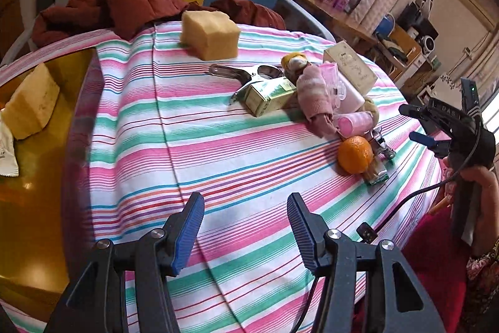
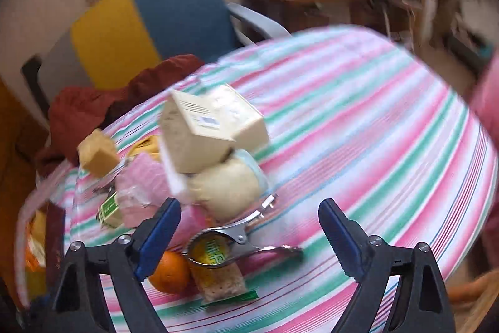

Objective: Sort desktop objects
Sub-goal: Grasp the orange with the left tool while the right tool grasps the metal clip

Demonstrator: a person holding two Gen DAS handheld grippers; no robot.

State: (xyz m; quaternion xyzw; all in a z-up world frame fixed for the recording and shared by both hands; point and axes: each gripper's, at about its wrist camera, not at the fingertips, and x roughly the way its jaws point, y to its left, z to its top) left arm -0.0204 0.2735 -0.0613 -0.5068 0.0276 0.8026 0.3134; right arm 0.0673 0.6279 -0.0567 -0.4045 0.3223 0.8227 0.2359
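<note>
Orange on striped cloth, no container.

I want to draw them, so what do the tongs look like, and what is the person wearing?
The left tongs and right tongs are both black, with triangular cut-outs, silver round screws and ridged blue pads. In the left view, the right one shows pale lettering, a small green light and a black cable hanging down. The person's sleeve is dark with a flower pattern.
</note>
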